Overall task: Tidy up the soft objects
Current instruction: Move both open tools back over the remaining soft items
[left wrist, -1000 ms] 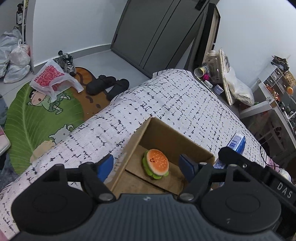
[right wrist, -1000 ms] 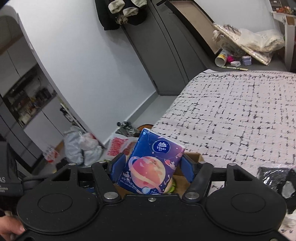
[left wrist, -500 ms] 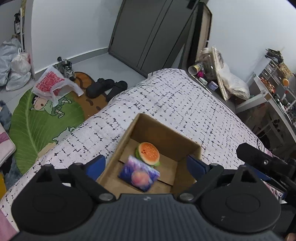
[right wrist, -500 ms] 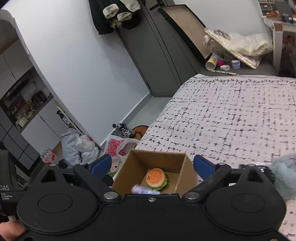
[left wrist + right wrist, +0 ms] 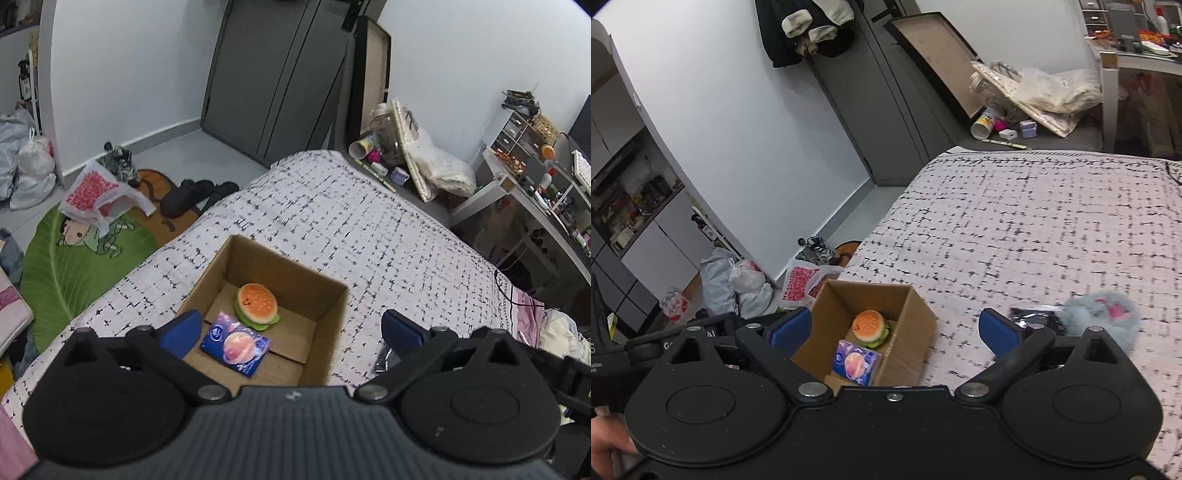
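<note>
I see a bed [image 5: 369, 229] with a white, black-flecked cover, carrying an open cardboard box [image 5: 334, 317] near its edge, and in my right view a black packet [image 5: 1036, 318] and a fluffy grey-blue toy [image 5: 1102, 314] at the box's three o'clock.

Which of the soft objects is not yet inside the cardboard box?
The fluffy grey-blue plush lies on the bedcover, outside the cardboard box. The burger toy and the tissue pack are inside.
</note>
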Tool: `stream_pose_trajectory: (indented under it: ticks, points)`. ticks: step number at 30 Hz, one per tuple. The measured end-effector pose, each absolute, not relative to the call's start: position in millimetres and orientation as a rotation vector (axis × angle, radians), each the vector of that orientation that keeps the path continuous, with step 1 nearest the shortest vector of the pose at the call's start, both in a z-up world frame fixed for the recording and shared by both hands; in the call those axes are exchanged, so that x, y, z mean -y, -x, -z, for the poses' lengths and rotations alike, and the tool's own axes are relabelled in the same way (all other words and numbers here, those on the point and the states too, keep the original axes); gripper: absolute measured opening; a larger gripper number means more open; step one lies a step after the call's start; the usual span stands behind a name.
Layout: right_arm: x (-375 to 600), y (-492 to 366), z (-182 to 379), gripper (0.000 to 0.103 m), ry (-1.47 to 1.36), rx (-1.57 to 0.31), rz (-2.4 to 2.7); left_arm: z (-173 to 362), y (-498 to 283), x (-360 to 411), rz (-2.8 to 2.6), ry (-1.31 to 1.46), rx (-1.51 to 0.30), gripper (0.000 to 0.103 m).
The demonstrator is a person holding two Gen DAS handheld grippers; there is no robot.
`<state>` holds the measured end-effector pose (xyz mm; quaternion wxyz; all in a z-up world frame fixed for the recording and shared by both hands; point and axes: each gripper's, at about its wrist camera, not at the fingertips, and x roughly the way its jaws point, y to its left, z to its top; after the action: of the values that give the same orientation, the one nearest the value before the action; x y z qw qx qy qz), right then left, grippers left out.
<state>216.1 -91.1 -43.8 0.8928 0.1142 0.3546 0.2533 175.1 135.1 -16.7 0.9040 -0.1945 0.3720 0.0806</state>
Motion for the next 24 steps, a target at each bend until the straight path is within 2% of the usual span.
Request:
stream_pose_trajectory:
  ticks: [15, 24]
  points:
    - [159, -209, 33, 0.102, -0.31, -0.695, -0.512, -3, -165, -75, -0.148, 0.35, -0.744, 0.102]
    - [200, -216, 43, 0.103, -0.418, -0.76, -0.515, 0, -167, -45, -0.173, 0.334, -0.754, 0.102]
